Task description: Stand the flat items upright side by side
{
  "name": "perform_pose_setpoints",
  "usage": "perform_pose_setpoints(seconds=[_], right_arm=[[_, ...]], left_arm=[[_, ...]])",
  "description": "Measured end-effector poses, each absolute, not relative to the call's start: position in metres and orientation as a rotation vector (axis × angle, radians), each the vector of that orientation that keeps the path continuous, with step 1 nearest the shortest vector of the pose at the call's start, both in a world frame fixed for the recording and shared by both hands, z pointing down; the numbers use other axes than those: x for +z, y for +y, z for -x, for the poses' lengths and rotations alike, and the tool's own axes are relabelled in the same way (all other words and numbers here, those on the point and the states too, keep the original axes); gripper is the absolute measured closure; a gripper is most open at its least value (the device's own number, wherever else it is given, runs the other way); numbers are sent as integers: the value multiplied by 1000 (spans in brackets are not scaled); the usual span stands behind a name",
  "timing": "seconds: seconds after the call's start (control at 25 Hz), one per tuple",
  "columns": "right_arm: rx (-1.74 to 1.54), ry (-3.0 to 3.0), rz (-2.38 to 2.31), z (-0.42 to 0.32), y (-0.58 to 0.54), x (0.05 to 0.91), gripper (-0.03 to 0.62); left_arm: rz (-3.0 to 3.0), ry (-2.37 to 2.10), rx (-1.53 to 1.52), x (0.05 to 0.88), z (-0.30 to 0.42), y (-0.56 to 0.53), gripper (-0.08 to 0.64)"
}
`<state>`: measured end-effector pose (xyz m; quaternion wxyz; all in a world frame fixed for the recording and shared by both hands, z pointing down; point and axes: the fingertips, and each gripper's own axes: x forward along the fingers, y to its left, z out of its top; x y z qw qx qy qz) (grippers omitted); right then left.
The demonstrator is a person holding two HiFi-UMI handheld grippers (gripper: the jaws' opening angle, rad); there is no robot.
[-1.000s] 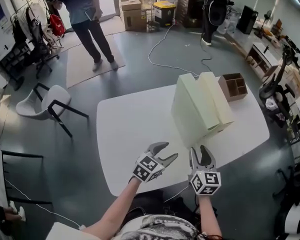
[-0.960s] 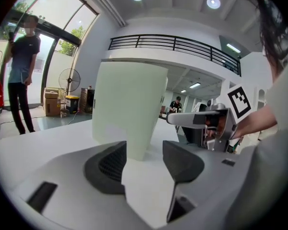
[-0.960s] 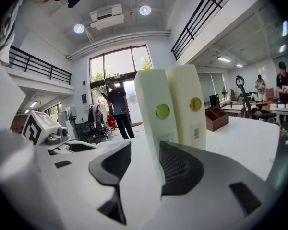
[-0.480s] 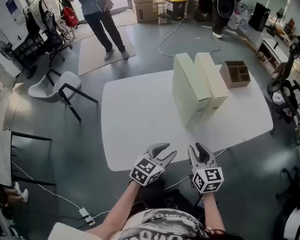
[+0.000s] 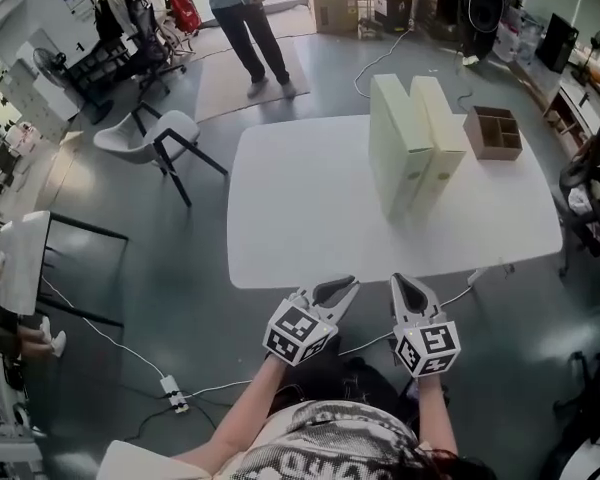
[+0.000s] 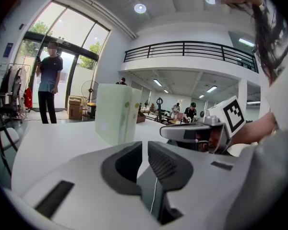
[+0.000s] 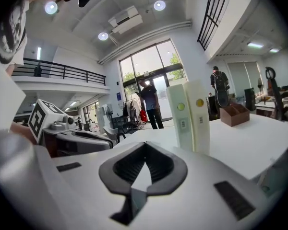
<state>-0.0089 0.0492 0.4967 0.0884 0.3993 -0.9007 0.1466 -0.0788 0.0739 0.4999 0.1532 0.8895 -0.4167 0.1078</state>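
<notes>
White worktop [image 5: 300, 208], rounded corners, grey floor all round. Brown divided tray [image 5: 493, 132] on its far right part. White chair [image 5: 160, 133] on black legs stands left of the worktop, apart from it. Person [image 5: 248, 23] stands on a beige mat [image 5: 225, 83] at the far side. Behind them: cardboard boxes [image 5: 328, 3] and a yellow-lidded bin [image 5: 393, 1]. Clothes rack [image 5: 130, 18] with a red bag [image 5: 185, 11] far left, fan [image 5: 48, 65] near it. White cable [image 5: 380, 58] lies on the floor beyond the worktop. Power strip [image 5: 172, 393] on the floor, near left.

Left gripper [image 5: 342, 288], right gripper [image 5: 408, 284] drawn back off table [image 5: 280, 218], jaws closing, empty
</notes>
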Motion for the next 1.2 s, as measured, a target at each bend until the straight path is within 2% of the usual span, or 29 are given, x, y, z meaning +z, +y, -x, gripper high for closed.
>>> perform_pose_setpoints(seconds=[0.36,1.2], right_arm=[[393,-2731,-1061,13,91,491,603],[377,-2763,-883,24,113,489,598]], left_arm=[[-2571,-1230,328,493,68,114,540],[-2587,-1235,359,490,66,131,543]])
